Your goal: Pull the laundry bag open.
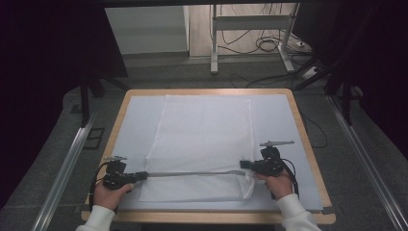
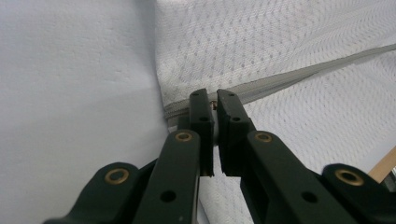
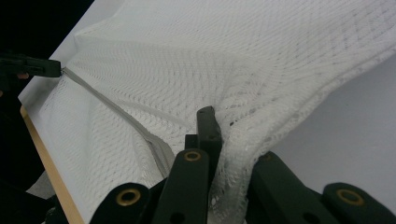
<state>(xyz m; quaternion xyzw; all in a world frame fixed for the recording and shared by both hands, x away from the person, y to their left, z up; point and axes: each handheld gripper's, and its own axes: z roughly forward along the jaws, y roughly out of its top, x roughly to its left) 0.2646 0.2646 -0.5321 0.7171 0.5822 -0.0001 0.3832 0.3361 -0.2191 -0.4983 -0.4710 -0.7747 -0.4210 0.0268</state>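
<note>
The white mesh bag (image 1: 202,144) lies flat on the tabletop (image 1: 298,120) between both tongs. The left tongs (image 1: 143,175) are clamped on the zipper (image 1: 192,173) at its end — likely the pull. The right tongs (image 1: 243,164) pinch the mesh at the opposite edge — bracing it so the zipper stays taut.

Wooden-edged tabletop (image 1: 308,144) under a pale sheet (image 1: 134,120), grey carpeted floor (image 1: 159,77), metal rails (image 1: 67,163), desk frame (image 1: 250,24), tangled cables (image 1: 269,45) beyond
</note>
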